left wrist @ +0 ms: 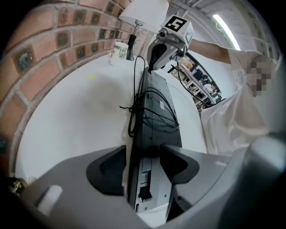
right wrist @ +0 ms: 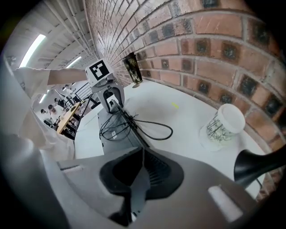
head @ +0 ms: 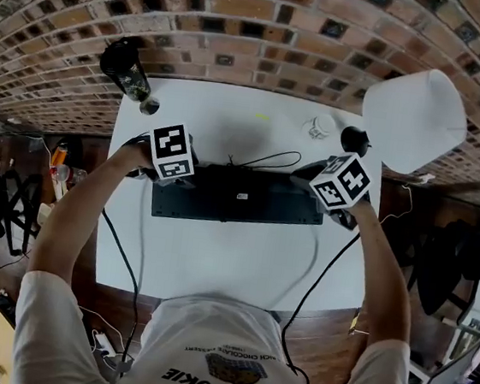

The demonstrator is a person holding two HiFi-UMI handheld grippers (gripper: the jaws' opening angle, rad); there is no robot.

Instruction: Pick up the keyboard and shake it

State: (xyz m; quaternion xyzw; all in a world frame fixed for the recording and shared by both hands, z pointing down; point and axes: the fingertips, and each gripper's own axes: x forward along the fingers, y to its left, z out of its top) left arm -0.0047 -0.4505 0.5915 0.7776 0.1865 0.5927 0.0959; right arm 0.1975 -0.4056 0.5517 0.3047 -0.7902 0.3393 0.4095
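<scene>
Keyboard: a black keyboard point(head: 238, 197) lies across the middle of the white desk point(head: 215, 261); in the head view its long side runs from 9 to 3 o'clock; its underside, with a small white label, faces up; I cannot tell whether it rests on the desk or is lifted just off it
Left claw: the left claw point(left wrist: 144, 169) is at the keyboard's 9 o'clock end; its jaws are spread wide; the keyboard's end stands between them, and the pads are not pressing on it
Right claw: the right claw point(right wrist: 134, 179) is at the 3 o'clock end; its jaws are nearly together, pinched on the keyboard's thin edge
Cable: a black cable point(head: 265, 160) loops out from the keyboard's far edge toward 12 o'clock
Cup: a white patterned cup point(head: 320, 127) stands at 1 o'clock from the keyboard
Lamp: a lamp point(head: 414, 119) with a white shade is at 2 o'clock; its black foot is just beside the cup
Dark container: a dark container point(head: 126, 69) stands at 11 o'clock, on the desk's far corner
Wall: a brick wall point(head: 242, 23) runs along the desk's 12 o'clock edge
</scene>
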